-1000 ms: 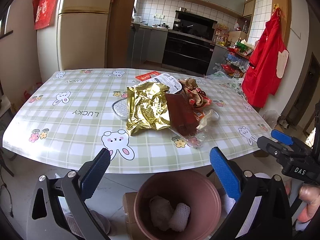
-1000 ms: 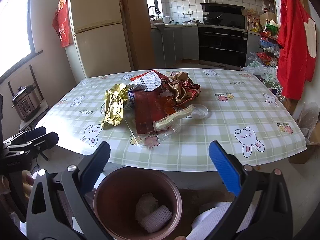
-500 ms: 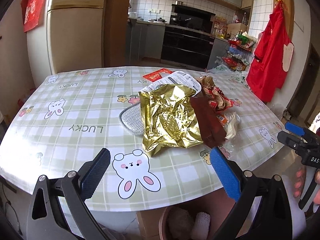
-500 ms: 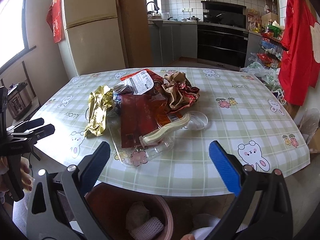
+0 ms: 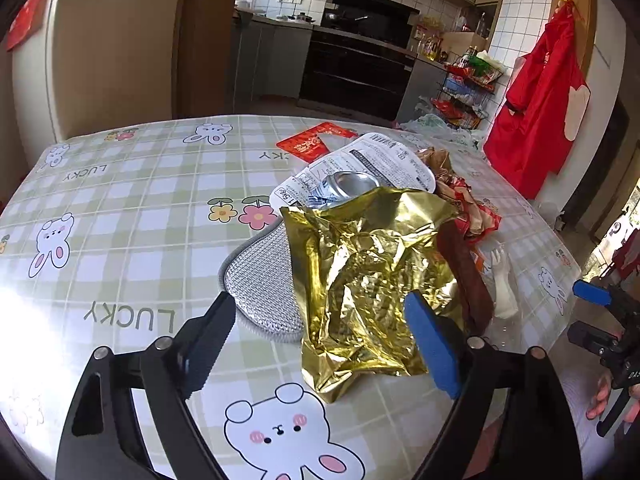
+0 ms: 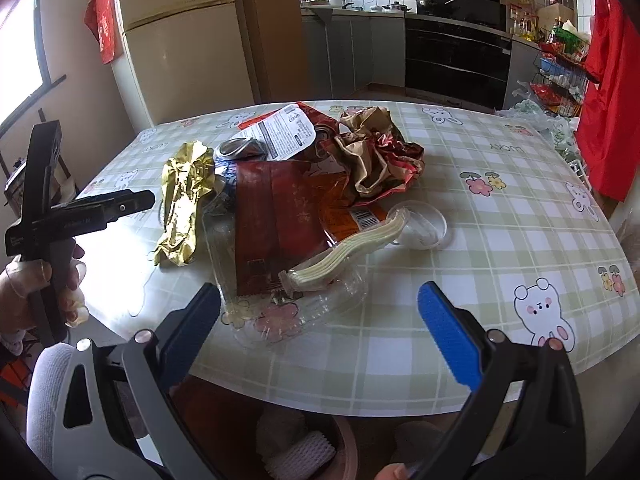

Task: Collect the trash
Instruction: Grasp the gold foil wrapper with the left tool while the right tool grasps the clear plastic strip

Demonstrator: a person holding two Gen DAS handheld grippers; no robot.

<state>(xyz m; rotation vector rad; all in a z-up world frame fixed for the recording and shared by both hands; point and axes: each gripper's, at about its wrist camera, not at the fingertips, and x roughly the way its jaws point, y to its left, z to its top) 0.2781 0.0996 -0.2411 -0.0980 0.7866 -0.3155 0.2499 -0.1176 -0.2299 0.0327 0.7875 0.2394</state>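
A pile of trash lies on the checked table (image 5: 120, 208): a crumpled gold foil wrapper (image 5: 368, 276) (image 6: 184, 196), a silver mesh pad (image 5: 264, 292), a white labelled packet (image 5: 376, 160) over a crushed can (image 6: 240, 148), a dark red bag (image 6: 280, 216), crumpled brown paper (image 6: 376, 152), a cream plastic strip (image 6: 352, 248) and clear plastic packaging (image 6: 424, 224). My left gripper (image 5: 316, 344) is open, its fingers on either side of the foil's near end. My right gripper (image 6: 320, 328) is open above the table's near edge, just short of the clear plastic.
A brown bin (image 6: 304, 444) with white foam net inside stands below the table edge. A red card (image 5: 316, 144) lies behind the pile. A fridge (image 6: 180, 36), kitchen counters, a stove and a hanging red apron (image 5: 540, 108) are behind.
Both grippers have moved up and forward from over the bin to the table. The left one now straddles the gold foil; the right one has neared the clear plastic.
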